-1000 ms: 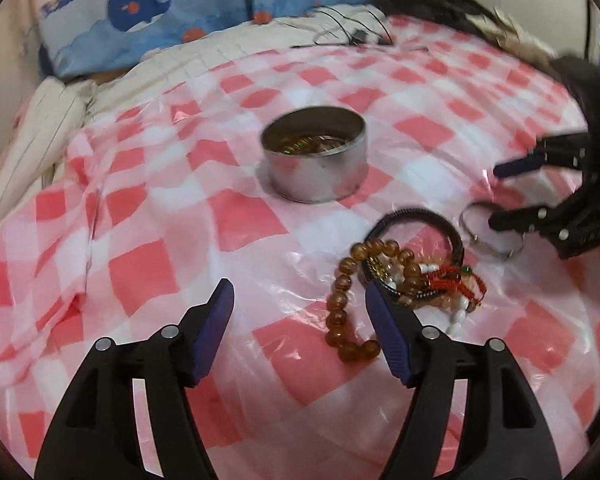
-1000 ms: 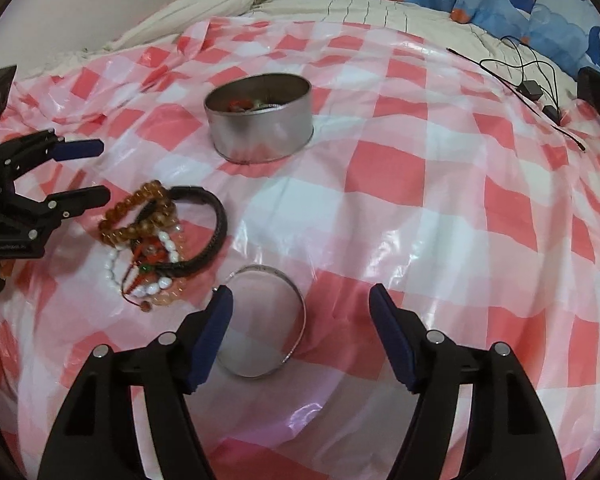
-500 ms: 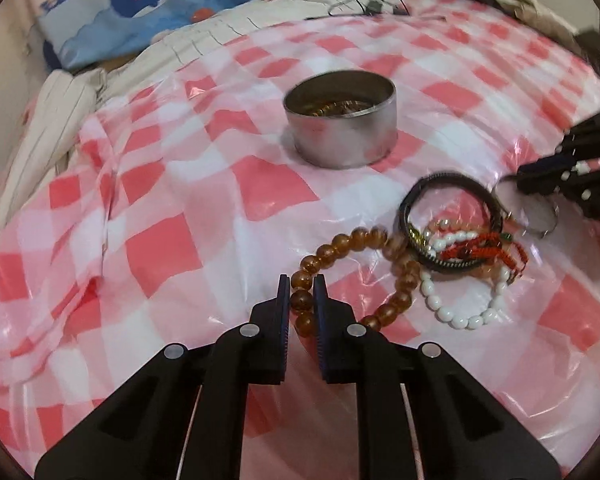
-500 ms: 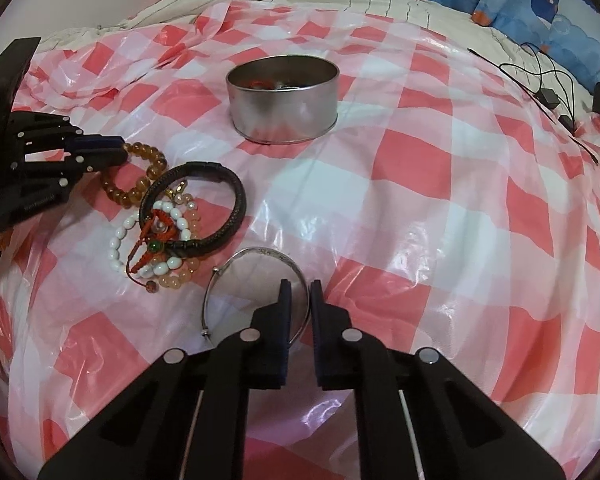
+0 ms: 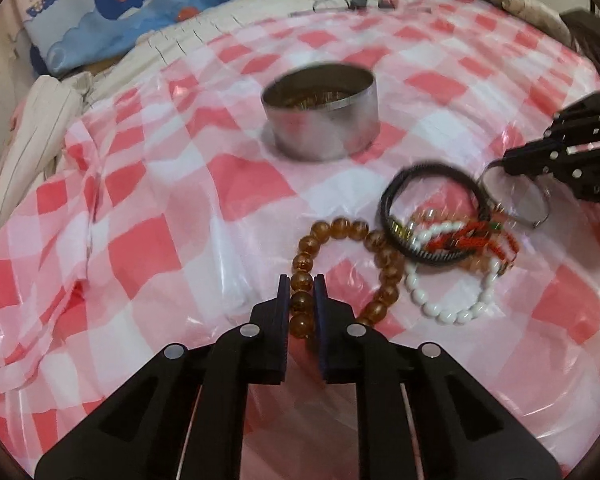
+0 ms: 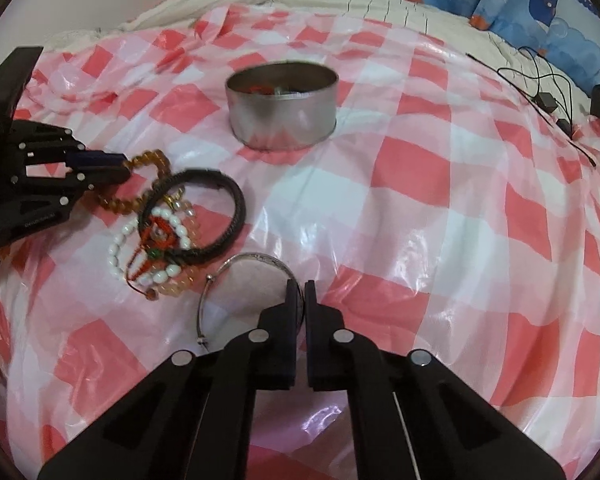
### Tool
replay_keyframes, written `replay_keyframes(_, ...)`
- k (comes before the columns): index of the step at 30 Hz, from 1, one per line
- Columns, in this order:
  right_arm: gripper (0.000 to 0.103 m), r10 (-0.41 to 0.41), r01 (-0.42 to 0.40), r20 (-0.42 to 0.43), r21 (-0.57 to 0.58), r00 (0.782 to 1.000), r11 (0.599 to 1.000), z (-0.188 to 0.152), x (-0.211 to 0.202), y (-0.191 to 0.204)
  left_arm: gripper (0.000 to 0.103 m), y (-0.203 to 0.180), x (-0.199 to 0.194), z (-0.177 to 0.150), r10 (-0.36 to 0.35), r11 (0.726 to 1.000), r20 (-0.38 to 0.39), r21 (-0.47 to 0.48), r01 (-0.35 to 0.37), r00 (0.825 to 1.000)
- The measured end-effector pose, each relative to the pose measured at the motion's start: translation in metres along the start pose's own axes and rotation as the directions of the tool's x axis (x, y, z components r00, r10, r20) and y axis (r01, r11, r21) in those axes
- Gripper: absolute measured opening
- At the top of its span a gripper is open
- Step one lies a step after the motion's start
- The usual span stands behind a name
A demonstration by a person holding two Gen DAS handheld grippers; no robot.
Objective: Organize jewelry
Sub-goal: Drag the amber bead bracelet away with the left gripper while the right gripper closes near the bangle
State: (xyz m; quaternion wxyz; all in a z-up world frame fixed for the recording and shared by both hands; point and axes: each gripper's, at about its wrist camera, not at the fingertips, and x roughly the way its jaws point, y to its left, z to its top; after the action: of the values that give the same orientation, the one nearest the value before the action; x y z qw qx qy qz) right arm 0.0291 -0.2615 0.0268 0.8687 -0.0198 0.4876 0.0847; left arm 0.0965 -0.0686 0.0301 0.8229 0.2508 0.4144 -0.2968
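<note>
amber bead bracelet (image 5: 341,264): flat loop, long axis toward 1 o'clock
left gripper (image 5: 302,286): angled down, clamped on its beads
right gripper (image 6: 298,292): angled down, pinching silver bangle (image 6: 256,261) rim

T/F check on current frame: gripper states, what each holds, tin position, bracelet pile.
1. The left gripper is shut on the amber bead bracelet. True.
2. The right gripper hangs open above the cloth. False: it is shut on the silver bangle.
3. The metal tin lies tipped on its side. False: it stands upright, open on top.
4. The black braided bracelet overlaps the white bead bracelet. True.
</note>
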Motion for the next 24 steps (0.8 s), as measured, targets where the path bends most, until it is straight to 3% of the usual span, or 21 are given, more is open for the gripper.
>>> replay_keyframes(5,0.004,0.054,-0.058,0.063,0.060,0.997,0.997,0.007,-0.014,-0.010,0.010,0.013,-0.023,0.006,-0.060,0.994,0.110,-0.085,0.070,0.992)
replay_keyframes(12,0.004,0.078,-0.086,0.087,0.085,0.993,0.993,0.012,-0.016,-0.011,0.010,0.018,-0.030,0.009,-0.088,0.987,0.153,-0.118,0.106,0.984)
replay_keyframes(17,0.004,0.108,-0.121,0.116,0.118,0.987,0.986,0.014,-0.021,-0.017,0.010,0.024,-0.039,0.011,-0.128,0.975,0.209,-0.151,0.161,0.970)
replay_keyframes(24,0.004,0.156,-0.189,0.179,0.184,0.971,0.965,0.022,-0.029,-0.026,0.010,0.016,-0.054,0.018,-0.118,0.979,0.246,-0.134,0.154,0.962)
